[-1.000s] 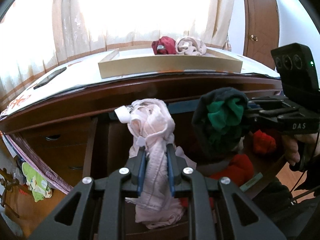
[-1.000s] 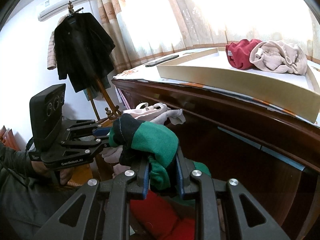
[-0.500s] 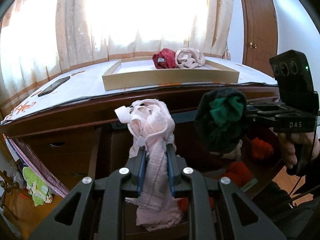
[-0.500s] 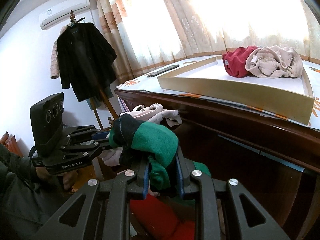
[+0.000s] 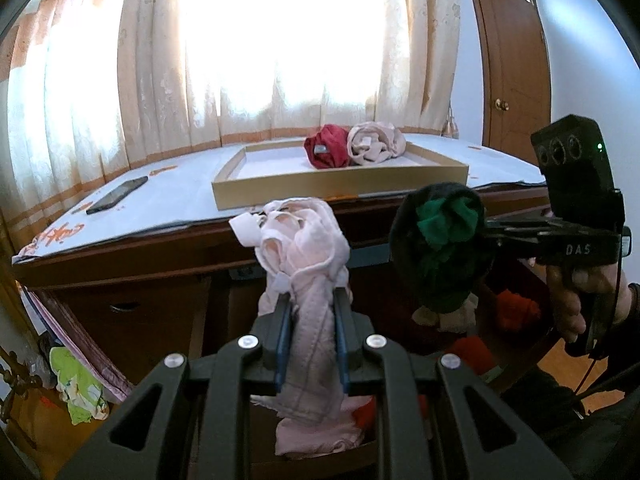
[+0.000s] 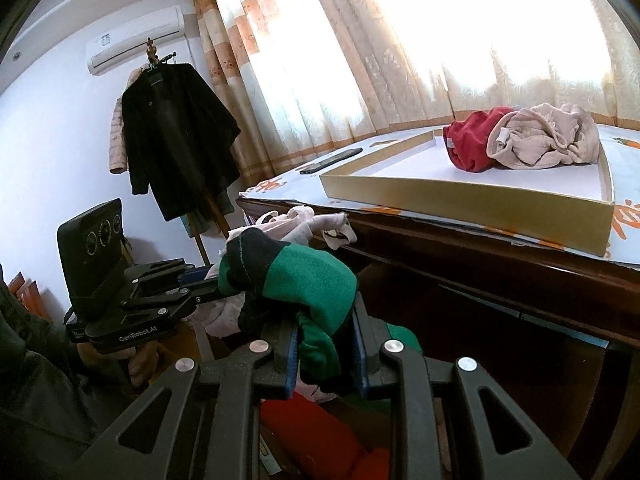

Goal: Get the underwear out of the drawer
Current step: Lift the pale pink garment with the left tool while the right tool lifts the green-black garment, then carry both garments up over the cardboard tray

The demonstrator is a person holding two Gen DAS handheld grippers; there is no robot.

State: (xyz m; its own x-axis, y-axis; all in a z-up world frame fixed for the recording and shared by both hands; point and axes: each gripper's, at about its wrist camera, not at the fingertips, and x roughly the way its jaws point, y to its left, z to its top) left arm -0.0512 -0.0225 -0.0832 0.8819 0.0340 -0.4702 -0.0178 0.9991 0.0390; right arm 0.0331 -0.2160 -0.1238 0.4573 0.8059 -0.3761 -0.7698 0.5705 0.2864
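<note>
**Two garments clear of the drawer, tray waiting above**

The dark wooden desk [image 5: 120, 248] carried a paper covering on its top, and the drawer [image 5: 532, 344] below stood pulled out, so the clothing inside could be reached from the front. On the desk top sat a shallow cardboard tray [image 5: 340, 188], its open side up, apparently the collecting place: a red garment [image 5: 326, 152] and a beige garment [image 5: 376, 144] already lay bunched together at its far end. A black phone [image 5: 118, 195] lay well apart from the tray.

The left gripper [image 5: 310, 336] had its jaws clamped on the pink underwear [image 5: 304, 248], pinched low so the bundle stood above the pads and a tail hung below. The right gripper [image 6: 326, 354] was clamped likewise on the green and black underwear [image 6: 296, 280], gripped at a fold so the bulk stayed bunched. Both pieces hung in the air in front of the desk edge, below the tray's level. More red clothing [image 5: 516, 312] remained in the drawer, so the job looked partly done.
</note>
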